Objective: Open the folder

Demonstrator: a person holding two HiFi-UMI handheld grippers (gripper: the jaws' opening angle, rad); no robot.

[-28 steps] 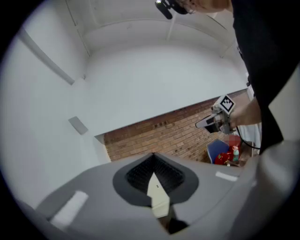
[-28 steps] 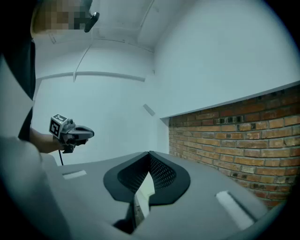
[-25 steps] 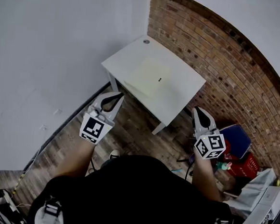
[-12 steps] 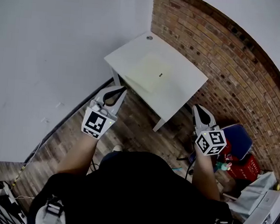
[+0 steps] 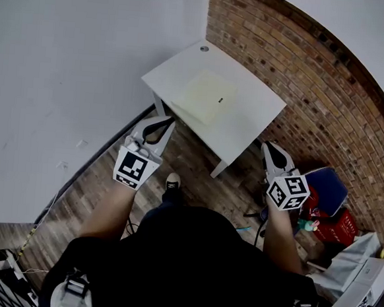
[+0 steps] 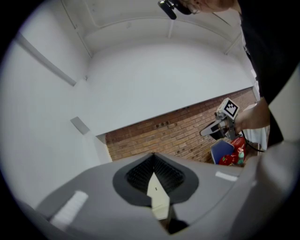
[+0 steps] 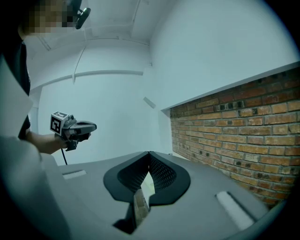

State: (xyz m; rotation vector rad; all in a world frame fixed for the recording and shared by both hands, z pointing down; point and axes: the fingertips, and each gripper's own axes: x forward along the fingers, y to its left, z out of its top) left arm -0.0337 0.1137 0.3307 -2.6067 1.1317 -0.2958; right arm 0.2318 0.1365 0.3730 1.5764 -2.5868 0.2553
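1. Pale yellow-green folder [image 5: 208, 96] lies flat on the white surface [image 5: 254, 118], near its middle, with a small dark mark on its cover.
2. That surface stands in the corner between a white wall [image 5: 87, 55] and a brick wall [image 5: 328, 107], on a wooden floor [image 5: 197, 176].
3. Left gripper [image 5: 169, 122] is held in the air just short of the surface's near left edge, apart from the folder. Its jaws are pressed together and hold nothing.
4. Right gripper [image 5: 267, 147] hangs over the floor off the surface's near right side, also apart from the folder. Its jaws meet at the tips, empty.
5. By the brick wall, at the person's right, a red basket [image 5: 335, 228] sits on the floor.
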